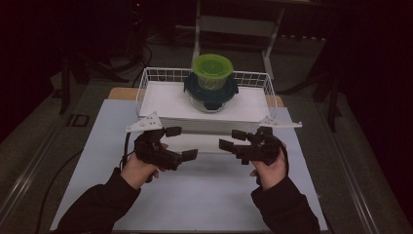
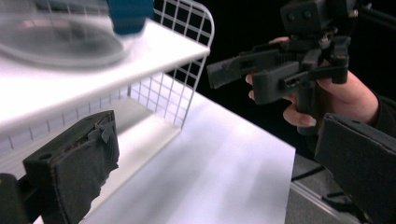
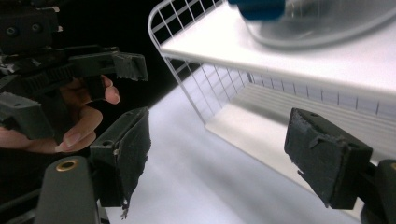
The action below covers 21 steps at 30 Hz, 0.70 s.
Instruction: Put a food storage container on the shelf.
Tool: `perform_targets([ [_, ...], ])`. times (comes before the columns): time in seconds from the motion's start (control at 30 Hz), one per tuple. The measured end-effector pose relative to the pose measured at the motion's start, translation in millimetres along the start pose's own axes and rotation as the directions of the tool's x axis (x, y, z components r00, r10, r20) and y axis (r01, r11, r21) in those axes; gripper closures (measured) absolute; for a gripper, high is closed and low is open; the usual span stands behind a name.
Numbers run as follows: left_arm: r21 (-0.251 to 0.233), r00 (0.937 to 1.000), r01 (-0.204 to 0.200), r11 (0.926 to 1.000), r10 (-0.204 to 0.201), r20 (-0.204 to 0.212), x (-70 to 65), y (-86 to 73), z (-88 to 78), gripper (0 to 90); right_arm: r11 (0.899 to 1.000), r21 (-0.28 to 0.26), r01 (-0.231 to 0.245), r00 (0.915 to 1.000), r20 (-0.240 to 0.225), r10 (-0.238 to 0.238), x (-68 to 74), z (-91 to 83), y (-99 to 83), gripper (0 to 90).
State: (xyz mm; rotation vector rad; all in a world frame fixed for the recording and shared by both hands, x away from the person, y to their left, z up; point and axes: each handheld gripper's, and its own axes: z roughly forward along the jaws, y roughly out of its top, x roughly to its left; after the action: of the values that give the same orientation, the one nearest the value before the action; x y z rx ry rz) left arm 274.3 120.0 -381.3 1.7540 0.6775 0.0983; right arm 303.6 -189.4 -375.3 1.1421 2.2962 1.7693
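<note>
Both the left claw (image 1: 182, 143) and the right claw (image 1: 232, 140) stand open and empty, facing each other before the white wire basket (image 1: 146, 80) on the surface (image 1: 204, 195), positioned to grasp its near edge from both sides.

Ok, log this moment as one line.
left hand-held gripper: open, empty | right hand-held gripper: open, empty | both: at basket front | containers: stacked on white board in basket, untouched

Place: a lab or recording workroom is suggested.
Surface: a white board (image 1: 204, 195) is laid over a wooden table (image 1: 119, 92).
Surroundings: a metal frame stand (image 1: 234, 24), loose cables (image 1: 139, 53) and a grey floor (image 1: 29, 146) are seen.
Lighting: the room is kept dim.
</note>
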Motion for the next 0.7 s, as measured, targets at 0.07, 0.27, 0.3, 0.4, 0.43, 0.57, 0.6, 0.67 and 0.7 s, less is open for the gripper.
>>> perform_targets([
  [0.07,0.010,1.0000,-0.002,1.0000,0.002,0.003,0.1,-6.8,1.2,0.0,1.000,-0.003,-0.005,1.0000,-0.005,0.005,-3.9,1.4,-10.9,22.0],
  [0.27,0.041,0.9999,0.014,0.9990,-0.014,0.007,4.2,-29.6,3.9,0.0,0.999,0.026,-0.041,0.9991,0.010,0.040,-16.4,6.9,-36.5,22.0],
  [0.3,0.041,0.9999,0.014,0.9990,-0.014,0.007,4.2,-29.6,3.9,0.0,0.999,0.026,-0.041,0.9991,0.010,0.040,-16.4,6.9,-36.5,22.0],
  [0.4,0.063,0.9999,0.017,0.9979,-0.017,0.001,6.6,-42.0,5.6,0.0,0.997,0.036,-0.061,0.9979,0.025,0.060,-25.1,8.1,-50.4,22.0],
  [0.43,0.069,0.9999,0.013,0.9975,-0.013,0.000,7.4,-45.3,6.0,0.0,0.998,0.034,-0.059,0.9979,0.029,0.058,-26.6,8.0,-52.6,22.0],
  [0.57,0.089,0.9999,0.012,0.9960,-0.012,0.002,12.0,-57.0,8.2,0.0,0.998,0.043,-0.055,0.9972,0.053,0.053,-32.0,6.8,-60.8,22.0],
  [0.6,0.109,0.9998,0.020,0.9938,-0.020,-0.005,15.2,-64.8,10.0,0.0,0.998,0.049,-0.046,0.9967,0.069,0.042,-35.8,6.4,-67.1,22.0],
  [0.67,0.123,0.9995,0.031,0.9919,-0.030,-0.010,17.9,-71.2,11.4,0.0,0.997,0.053,-0.058,0.9960,0.071,0.055,-39.8,5.7,-73.7,22.0],
  [0.7,0.129,0.9993,0.035,0.9910,-0.033,-0.015,19.5,-75.2,12.3,0.0,0.997,0.055,-0.062,0.9955,0.075,0.058,-41.3,5.4,-76.0,22.0],
])
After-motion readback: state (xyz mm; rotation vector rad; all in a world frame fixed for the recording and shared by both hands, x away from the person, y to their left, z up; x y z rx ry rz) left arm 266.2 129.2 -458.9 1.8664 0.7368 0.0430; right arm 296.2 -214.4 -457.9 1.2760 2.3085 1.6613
